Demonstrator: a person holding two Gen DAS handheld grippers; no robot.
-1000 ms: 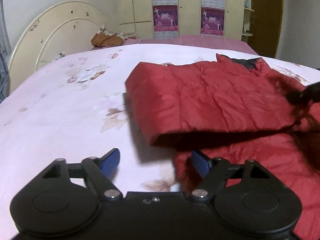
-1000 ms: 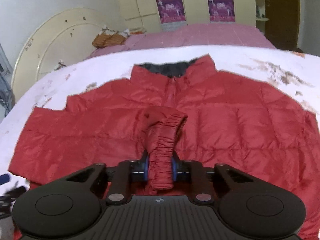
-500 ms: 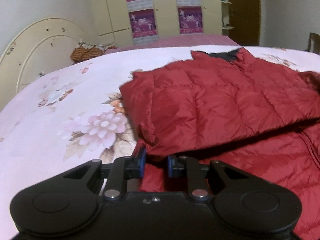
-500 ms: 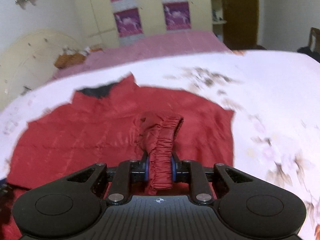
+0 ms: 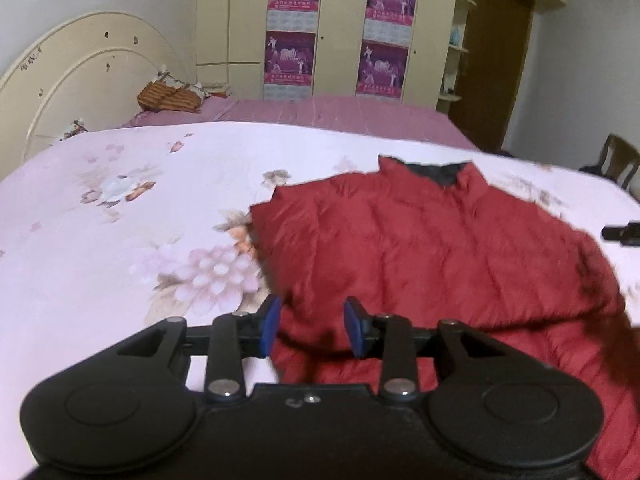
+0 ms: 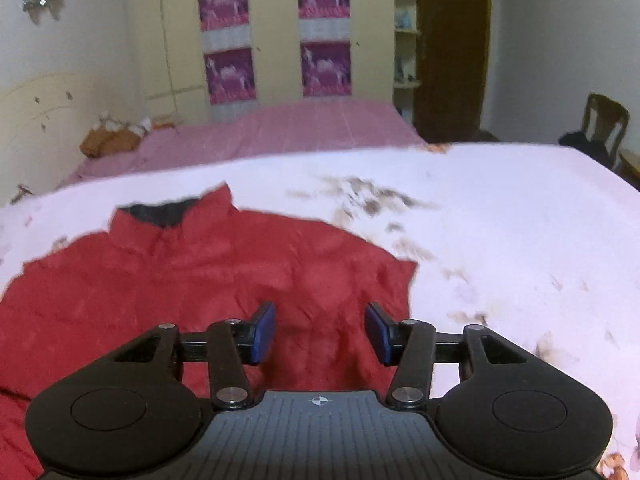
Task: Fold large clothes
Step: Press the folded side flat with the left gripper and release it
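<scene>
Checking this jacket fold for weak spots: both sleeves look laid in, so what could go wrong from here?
1. The left claw is opening low over the red jacket; its blue pads could snag the fabric and drag the folded sleeve out.
2. The right claw is opening too, just above the puffy padding, so the fold may spring back.
3. The jacket lies near the bedsheet edge nearest the cameras and might slide.

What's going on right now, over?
Both grippers, left and right, opening, nothing held. Red puffer jacket on the floral bedspread, sleeves folded in. Nothing in the way.
</scene>
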